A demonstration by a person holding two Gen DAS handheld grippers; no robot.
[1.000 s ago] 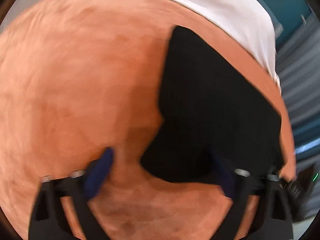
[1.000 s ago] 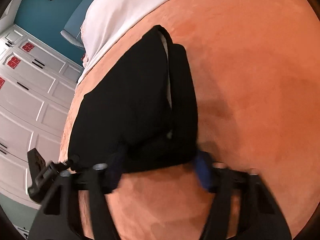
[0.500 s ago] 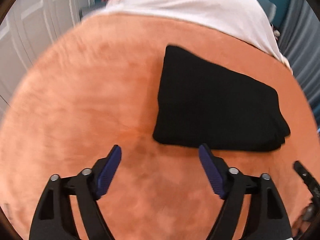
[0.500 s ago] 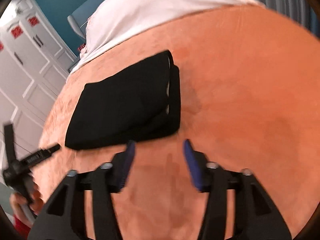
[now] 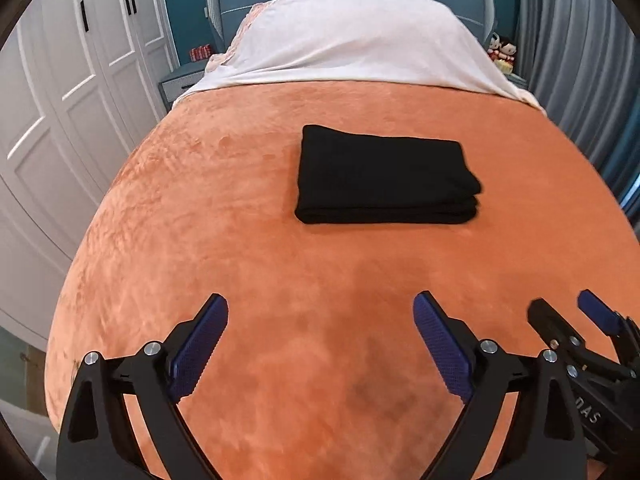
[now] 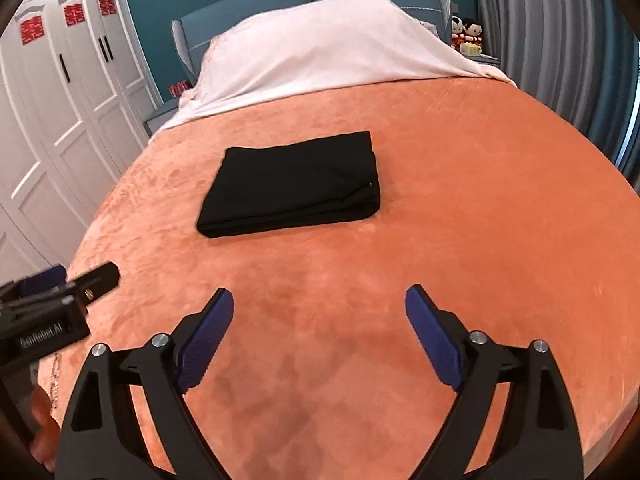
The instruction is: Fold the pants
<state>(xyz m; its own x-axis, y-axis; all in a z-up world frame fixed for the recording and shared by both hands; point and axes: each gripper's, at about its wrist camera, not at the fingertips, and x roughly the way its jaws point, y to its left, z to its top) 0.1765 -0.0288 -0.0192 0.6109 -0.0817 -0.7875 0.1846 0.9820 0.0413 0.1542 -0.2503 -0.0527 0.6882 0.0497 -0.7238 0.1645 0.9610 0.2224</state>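
Now that we have pulled both grippers back from the pants, the black bundle lies on its own in the middle of the orange blanket, well apart from either tool. A second ago our fingers were down at its near edge, the cloth between them; half a second ago we were already lifting away. The left gripper hangs above bare blanket with its jaws wide apart and nothing in them, and the right gripper is the same — spread open, empty. From the right wrist view the pants read as a compact rectangle, layers stacked at the near edge, corners roughly square. We judge the folding done — no loose leg or waistband shows outside the stack — so what remains is only to keep clear.
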